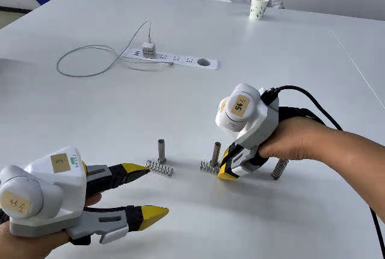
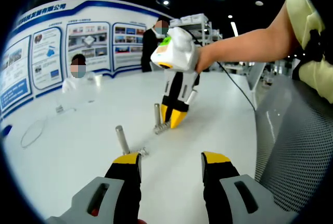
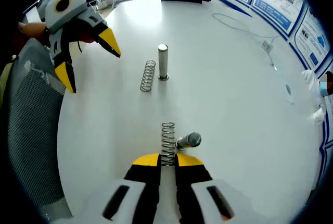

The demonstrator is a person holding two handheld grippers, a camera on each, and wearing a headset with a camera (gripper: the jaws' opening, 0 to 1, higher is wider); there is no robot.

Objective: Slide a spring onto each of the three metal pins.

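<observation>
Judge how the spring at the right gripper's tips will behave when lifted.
The spring is a thin open wire coil, so probably light, and it may bend or squash in the right gripper. Lying on its side on the table, it could roll if nudged.

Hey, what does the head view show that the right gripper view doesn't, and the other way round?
Head view adds a third spring standing by the right hand, apparently on its pin. Right gripper view adds a mesh chair back and wall posters. Both share the open left tool, two bare pins, a loose spring, and the right tool shut on a second spring.
</observation>
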